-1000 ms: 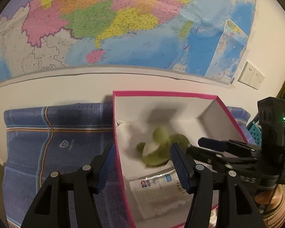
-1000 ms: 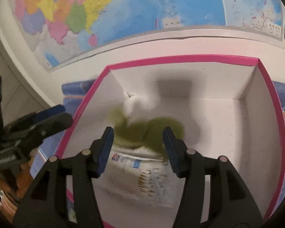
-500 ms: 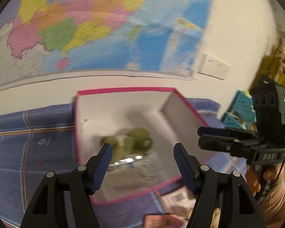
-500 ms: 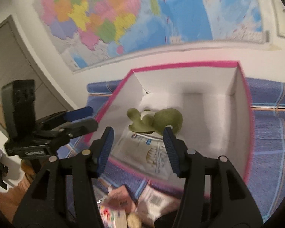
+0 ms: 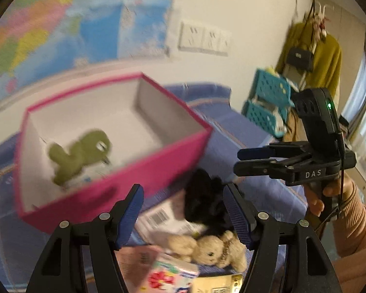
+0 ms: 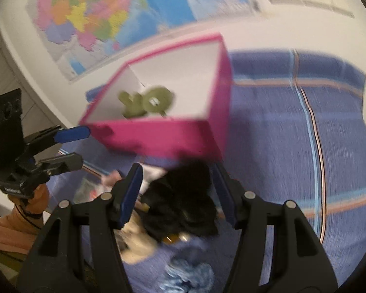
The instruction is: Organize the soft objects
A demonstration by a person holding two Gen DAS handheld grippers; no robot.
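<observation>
A pink box [image 5: 114,188] [image 6: 158,134] stands on the blue cloth and holds a green plush toy [image 5: 80,151] [image 6: 146,101]. In front of it lies a pile: a black furry toy [image 5: 205,202] [image 6: 183,202], a beige teddy bear [image 5: 207,249], a white packet [image 5: 161,217] and a flowered packet [image 5: 168,276]. My left gripper [image 5: 185,214] is open and empty above the black toy. My right gripper [image 6: 177,195] is open and empty over the same black toy; it also shows in the left wrist view [image 5: 241,161].
A blue striped cloth [image 6: 305,146] covers the table. A light blue fabric bundle [image 6: 190,276] lies near the front. Teal baskets [image 5: 268,100] stand at the table's right end. A map [image 6: 97,12] hangs on the wall behind the box.
Both grippers have pulled back out of the pink box and swung right and down to the pile in front of it. The green toy stays in the box.
</observation>
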